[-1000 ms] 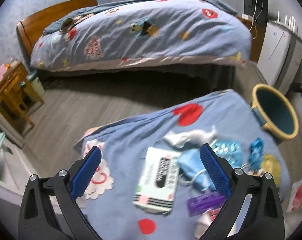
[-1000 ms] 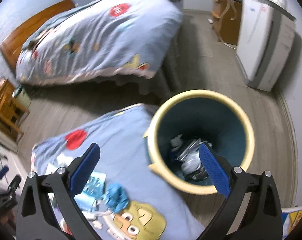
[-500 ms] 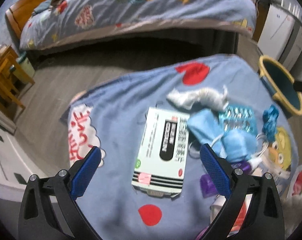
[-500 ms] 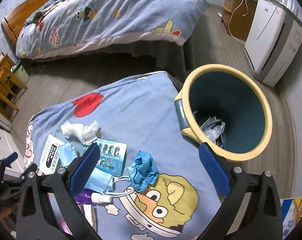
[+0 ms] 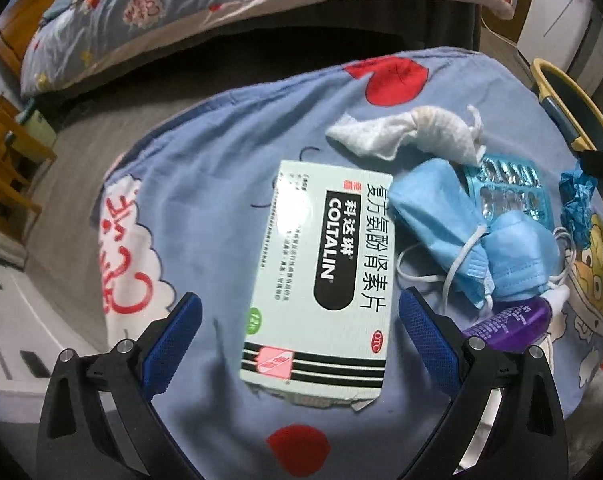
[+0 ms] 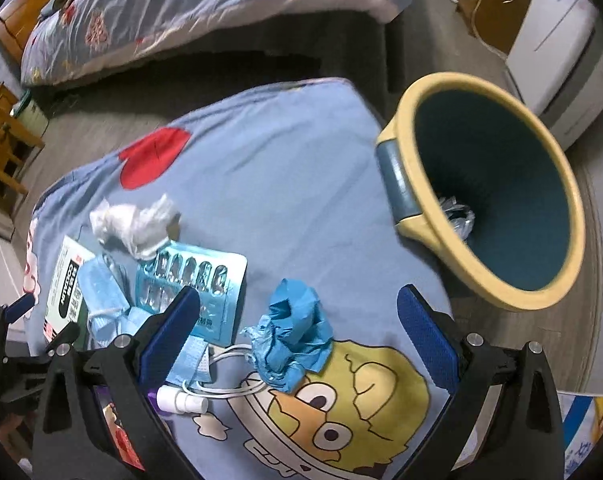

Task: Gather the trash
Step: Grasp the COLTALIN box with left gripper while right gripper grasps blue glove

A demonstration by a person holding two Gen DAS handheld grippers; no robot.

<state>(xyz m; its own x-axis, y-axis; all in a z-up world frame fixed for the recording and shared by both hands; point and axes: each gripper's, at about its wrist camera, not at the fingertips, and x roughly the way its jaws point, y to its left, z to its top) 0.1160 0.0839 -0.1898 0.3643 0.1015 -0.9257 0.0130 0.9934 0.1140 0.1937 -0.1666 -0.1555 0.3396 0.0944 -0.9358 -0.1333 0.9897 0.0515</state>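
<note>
Trash lies on a blue cartoon-print cover (image 5: pixel 221 184). My left gripper (image 5: pixel 300 320) is open, low over a pale green medicine box (image 5: pixel 325 280) that sits between its fingers. Right of the box lie blue face masks (image 5: pixel 461 232), a white crumpled tissue (image 5: pixel 401 136), a blister pack (image 5: pixel 509 188) and a purple bottle (image 5: pixel 509 320). My right gripper (image 6: pixel 299 318) is open just above a crumpled blue glove (image 6: pixel 293 336). The tissue (image 6: pixel 133 224), blister pack (image 6: pixel 197 284) and medicine box (image 6: pixel 67 280) lie to its left. A yellow bin (image 6: pixel 489 264) with a dark teal inside stands at the cover's right edge, holding clear wrappers.
A bed with a matching blue quilt (image 6: pixel 181 12) stands across a strip of grey floor (image 5: pixel 69 152). A white appliance (image 6: pixel 561 68) is behind the bin. Wooden furniture (image 5: pixel 1 168) stands at far left. The left gripper (image 6: pixel 5 328) shows at the right wrist view's left edge.
Both grippers have dropped closer to the cover. The left came down over the medicine box. The right swung from above the bin to over the blue glove.
</note>
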